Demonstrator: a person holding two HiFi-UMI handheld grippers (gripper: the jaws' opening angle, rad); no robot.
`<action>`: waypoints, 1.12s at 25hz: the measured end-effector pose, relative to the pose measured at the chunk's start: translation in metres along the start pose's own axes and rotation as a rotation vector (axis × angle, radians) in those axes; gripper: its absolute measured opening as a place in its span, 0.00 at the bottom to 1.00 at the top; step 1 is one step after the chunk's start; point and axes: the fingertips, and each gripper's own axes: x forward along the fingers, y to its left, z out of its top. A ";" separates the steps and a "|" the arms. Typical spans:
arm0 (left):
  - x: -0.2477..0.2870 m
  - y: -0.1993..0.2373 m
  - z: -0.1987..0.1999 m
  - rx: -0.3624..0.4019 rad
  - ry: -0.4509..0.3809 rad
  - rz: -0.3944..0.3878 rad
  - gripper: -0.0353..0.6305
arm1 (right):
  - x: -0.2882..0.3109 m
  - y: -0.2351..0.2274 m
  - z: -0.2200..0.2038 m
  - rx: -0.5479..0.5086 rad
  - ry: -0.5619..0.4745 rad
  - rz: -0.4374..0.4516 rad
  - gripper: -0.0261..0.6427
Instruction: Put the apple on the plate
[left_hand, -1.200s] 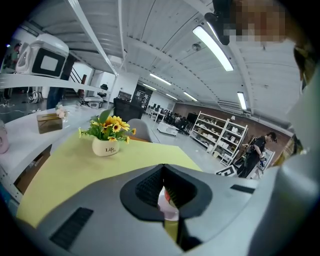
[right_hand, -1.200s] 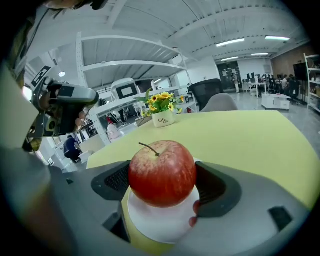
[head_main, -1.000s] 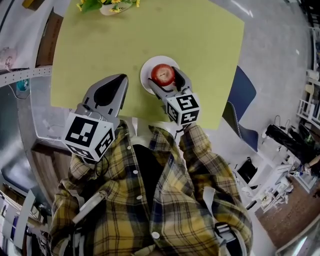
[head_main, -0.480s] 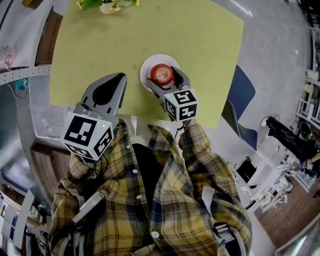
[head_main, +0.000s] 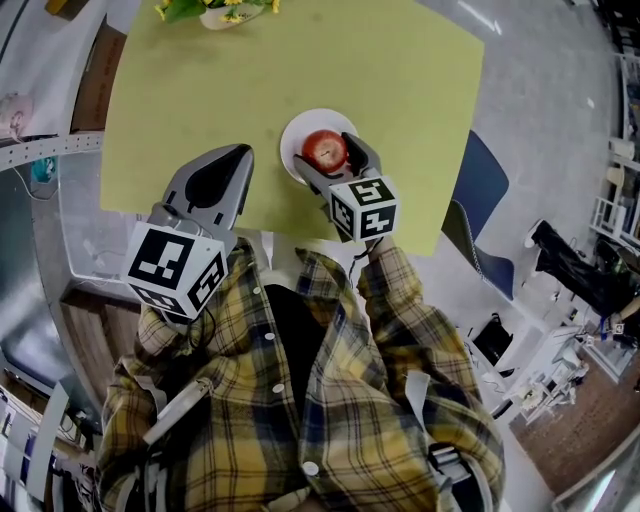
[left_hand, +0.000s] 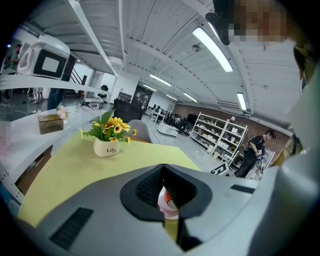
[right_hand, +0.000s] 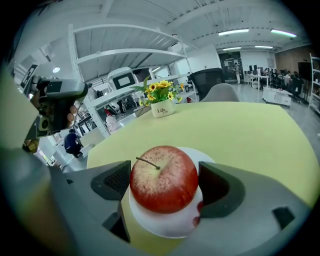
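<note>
A red apple (head_main: 323, 150) (right_hand: 164, 186) rests on a small white plate (head_main: 293, 132) (right_hand: 165, 227) near the front edge of the yellow-green table (head_main: 400, 70). My right gripper (head_main: 327, 153) (right_hand: 164, 187) reaches over the plate, one jaw against each side of the apple, shut on it. My left gripper (head_main: 240, 156) (left_hand: 168, 194) hovers left of the plate at the table's front edge, jaws shut and holding nothing. Through the slit between its jaws I glimpse a bit of the plate and apple.
A white pot of yellow flowers (head_main: 222, 12) (left_hand: 106, 145) (right_hand: 163, 107) stands at the table's far edge. A dark blue chair (head_main: 482, 195) sits off the table's right side. A cardboard box (left_hand: 50, 123) lies on a shelf to the left.
The right gripper has drifted very slightly left with the apple held over the plate. The left gripper has stayed still.
</note>
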 end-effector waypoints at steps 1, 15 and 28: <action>0.001 0.000 0.000 0.001 0.000 -0.003 0.06 | 0.000 0.000 0.000 0.003 -0.002 -0.001 0.63; -0.003 -0.014 0.025 0.039 -0.060 -0.037 0.06 | -0.044 0.016 0.045 -0.005 -0.122 -0.001 0.63; -0.012 -0.052 0.094 0.119 -0.207 -0.097 0.06 | -0.153 0.065 0.155 -0.055 -0.458 0.035 0.34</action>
